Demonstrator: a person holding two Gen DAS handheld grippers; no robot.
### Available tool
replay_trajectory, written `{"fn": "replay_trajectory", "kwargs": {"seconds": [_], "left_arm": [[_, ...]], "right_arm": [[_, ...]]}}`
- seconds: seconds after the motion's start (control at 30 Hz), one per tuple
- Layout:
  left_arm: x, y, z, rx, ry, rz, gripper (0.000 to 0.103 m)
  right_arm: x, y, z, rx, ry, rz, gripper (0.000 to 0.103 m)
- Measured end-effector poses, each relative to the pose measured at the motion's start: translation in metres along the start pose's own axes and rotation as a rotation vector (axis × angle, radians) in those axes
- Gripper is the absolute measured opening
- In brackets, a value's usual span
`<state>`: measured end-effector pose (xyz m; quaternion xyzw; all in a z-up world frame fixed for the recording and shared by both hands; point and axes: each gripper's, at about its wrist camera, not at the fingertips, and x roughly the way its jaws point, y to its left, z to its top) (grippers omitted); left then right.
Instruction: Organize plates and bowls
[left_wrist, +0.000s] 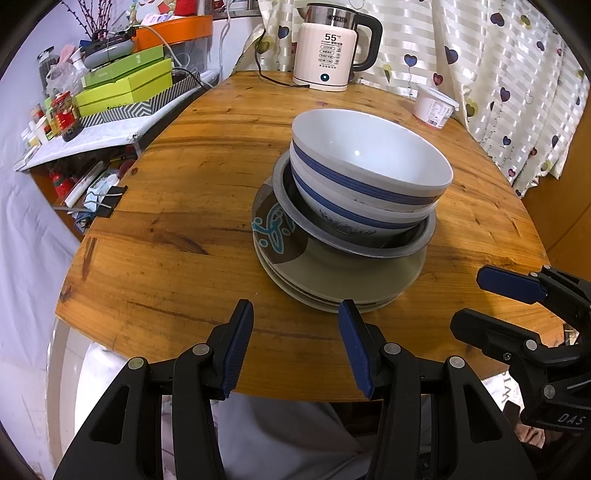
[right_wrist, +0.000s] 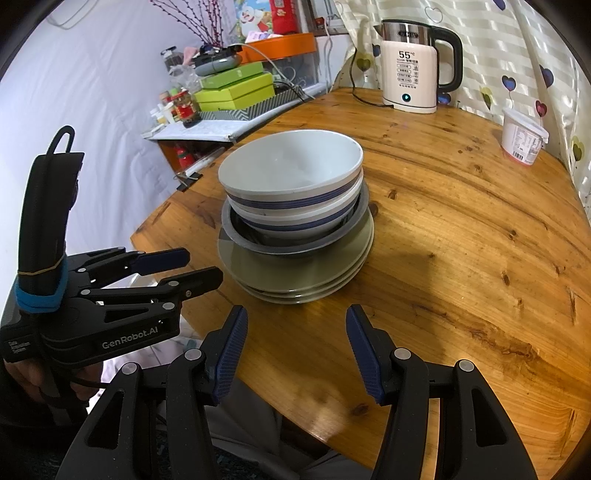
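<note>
Two white bowls with blue bands (left_wrist: 369, 173) sit nested one in the other, tilted a little, inside a grey metal basin (left_wrist: 354, 236). The basin rests on a stack of olive-grey plates (left_wrist: 332, 277), the top one bearing a brown and teal pattern on the side toward the cluttered shelf (left_wrist: 110, 110). This whole pile stands on the round wooden table (left_wrist: 184, 221), toward its near edge.

Nearer than the pile, the left gripper (left_wrist: 295, 343) hangs over the table's near rim, pointed steeply down and forward at the plates. Its blue pads stand about half apart with nothing between them; one fingertip shows just in front of the plate stack without touching it. The right gripper (right_wrist: 295, 347) is posed alike just beside it on the same near side of the pile, jaws likewise half spread and empty. In the right wrist view a hand (right_wrist: 33, 376) grips the left tool's black handle low at the frame's edge.

Beyond the pile, at the table's far edge, stand a cream electric kettle (left_wrist: 328, 55) and a white plastic tub (left_wrist: 434, 107), against a heart-printed curtain (left_wrist: 498, 74).
</note>
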<state>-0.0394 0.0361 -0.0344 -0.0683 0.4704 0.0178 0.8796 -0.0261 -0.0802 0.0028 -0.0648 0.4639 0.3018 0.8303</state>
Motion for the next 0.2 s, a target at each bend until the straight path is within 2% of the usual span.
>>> {"fn": "replay_trajectory", "kwargs": {"seconds": [0.2], "left_arm": [[0.0005, 0.0011, -0.0004, -0.001, 0.0, 0.003, 0.049]], "right_arm": [[0.0, -0.0003, 0.0001, 0.0, -0.001, 0.0, 0.056]]}}
